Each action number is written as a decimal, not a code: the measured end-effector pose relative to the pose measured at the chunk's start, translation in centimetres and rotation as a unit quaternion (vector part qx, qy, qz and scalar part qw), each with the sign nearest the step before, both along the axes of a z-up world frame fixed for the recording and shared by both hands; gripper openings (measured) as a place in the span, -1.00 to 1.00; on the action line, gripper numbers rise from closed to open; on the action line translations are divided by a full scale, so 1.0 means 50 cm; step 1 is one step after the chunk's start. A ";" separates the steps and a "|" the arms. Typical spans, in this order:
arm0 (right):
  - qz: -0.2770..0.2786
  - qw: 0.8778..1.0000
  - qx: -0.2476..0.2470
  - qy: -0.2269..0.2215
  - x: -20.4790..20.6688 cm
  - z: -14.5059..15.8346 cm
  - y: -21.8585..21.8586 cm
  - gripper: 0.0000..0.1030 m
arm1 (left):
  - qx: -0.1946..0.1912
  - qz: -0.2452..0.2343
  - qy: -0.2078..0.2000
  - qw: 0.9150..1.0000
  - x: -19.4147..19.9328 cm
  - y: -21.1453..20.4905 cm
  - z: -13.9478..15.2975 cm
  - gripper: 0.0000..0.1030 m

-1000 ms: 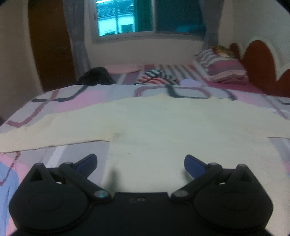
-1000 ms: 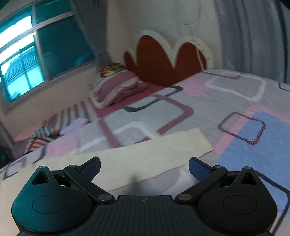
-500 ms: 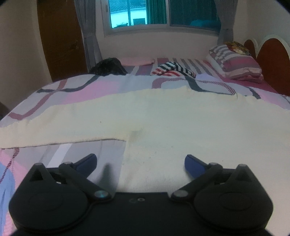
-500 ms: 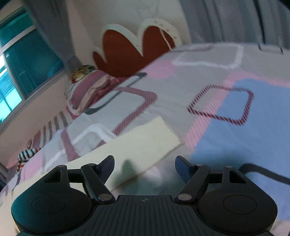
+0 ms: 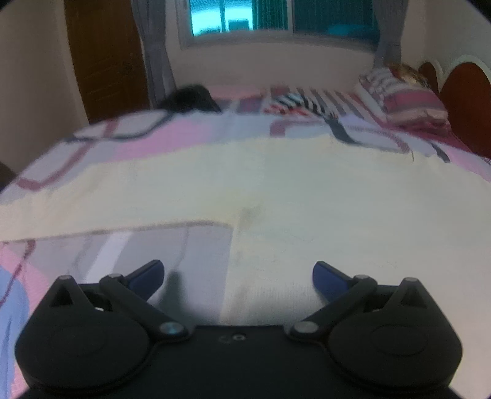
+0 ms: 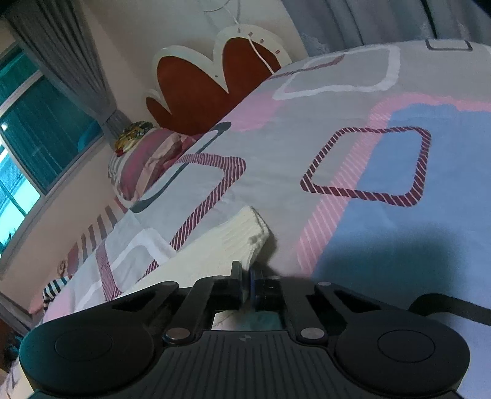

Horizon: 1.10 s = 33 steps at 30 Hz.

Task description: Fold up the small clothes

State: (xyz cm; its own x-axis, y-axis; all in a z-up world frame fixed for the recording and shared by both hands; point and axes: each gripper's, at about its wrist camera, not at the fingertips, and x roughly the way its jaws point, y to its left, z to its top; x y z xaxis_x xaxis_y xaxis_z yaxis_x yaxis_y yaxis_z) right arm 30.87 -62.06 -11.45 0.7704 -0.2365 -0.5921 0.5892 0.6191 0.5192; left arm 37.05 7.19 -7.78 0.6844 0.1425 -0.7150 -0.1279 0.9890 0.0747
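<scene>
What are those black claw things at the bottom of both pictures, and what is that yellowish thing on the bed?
Those are grippers: two-finger tongs that a person holds, one in each hand. Each has a small camera looking forward along its fingers, so each picture is what one gripper "sees".

In the left one's view, the left gripper is wide open and holds nothing. Below it a cream sweater lies spread flat on the patterned bedsheet.

In the right one's view, the right gripper has pinched shut on the sweater's sleeve cuff, probably to fold the sleeve over.

Farther back are a striped pillow, the red headboard and a window.
</scene>
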 end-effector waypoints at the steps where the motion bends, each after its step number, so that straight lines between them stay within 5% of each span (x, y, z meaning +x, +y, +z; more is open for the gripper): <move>1: 0.005 1.000 -0.007 0.001 0.006 0.002 0.006 -0.93 | -0.001 -0.003 0.004 1.000 -0.001 0.002 -0.001 0.99; 9: 0.098 0.992 -0.085 -0.004 0.067 0.060 0.135 -0.93 | -0.004 -0.009 -0.004 1.000 -0.021 0.011 0.011 0.99; 15: 0.187 0.978 -0.087 -0.020 0.119 0.079 0.289 -0.93 | -0.007 -0.009 -0.007 1.000 -0.027 -0.001 0.019 0.99; 33: 0.388 0.916 -0.087 -0.046 0.202 0.086 0.691 -0.93 | -0.027 0.013 -0.006 1.000 -0.062 -0.023 0.032 0.99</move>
